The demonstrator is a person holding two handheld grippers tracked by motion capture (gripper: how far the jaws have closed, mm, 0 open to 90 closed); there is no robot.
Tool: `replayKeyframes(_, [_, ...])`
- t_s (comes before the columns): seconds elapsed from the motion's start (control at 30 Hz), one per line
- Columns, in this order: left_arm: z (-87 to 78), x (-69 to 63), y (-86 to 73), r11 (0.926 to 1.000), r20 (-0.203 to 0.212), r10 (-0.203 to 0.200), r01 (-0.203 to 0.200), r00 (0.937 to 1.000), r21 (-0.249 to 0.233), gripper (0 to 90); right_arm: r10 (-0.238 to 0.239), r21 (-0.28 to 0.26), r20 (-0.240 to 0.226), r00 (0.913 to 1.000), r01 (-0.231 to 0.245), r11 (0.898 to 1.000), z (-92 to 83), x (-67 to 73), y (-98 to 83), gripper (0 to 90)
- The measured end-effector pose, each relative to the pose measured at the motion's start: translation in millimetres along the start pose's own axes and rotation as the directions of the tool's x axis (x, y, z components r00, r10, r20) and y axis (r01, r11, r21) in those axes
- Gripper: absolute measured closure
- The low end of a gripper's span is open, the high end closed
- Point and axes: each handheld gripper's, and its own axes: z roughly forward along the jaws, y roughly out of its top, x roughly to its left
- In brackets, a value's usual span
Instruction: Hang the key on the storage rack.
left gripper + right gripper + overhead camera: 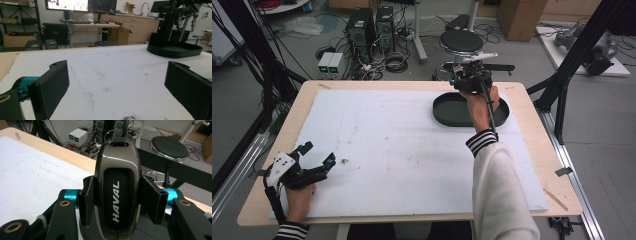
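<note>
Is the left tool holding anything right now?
No, the left tool is open, its two black jaws spread wide with just the bare white mat between them.

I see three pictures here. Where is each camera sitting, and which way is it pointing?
High view: above the table's near side, looking forward and down at the white foam mat; both forearms, left gripper, right gripper.
Left gripper view: low on the left gripper, open jaws, looking across the mat.
Right gripper view: on the right gripper, jaws clamping a glossy brown HAVAL key fob.
Shared by high and left gripper views: the black oval tray.
</note>
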Motion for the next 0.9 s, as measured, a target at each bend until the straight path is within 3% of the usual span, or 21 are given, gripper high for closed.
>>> replayKeyframes(0.53, [0.0, 0.1, 0.0, 1.0000, 0.000, 0.001, -0.001, 1.0000, 0.001, 6.2, 0.011, -0.038, -0.005, 0.9999, -0.011, 0.999, 3.5, -4.7, 12.4, 48.2])
replayKeyframes(0.9, [0.0, -0.1, 0.0, 1.0000, -0.001, 0.001, -0.001, 1.0000, 0.000, 6.2, 0.024, -0.043, 0.009, 0.9997, -0.024, 0.999, 8.6, -11.8, 11.3, 48.2])
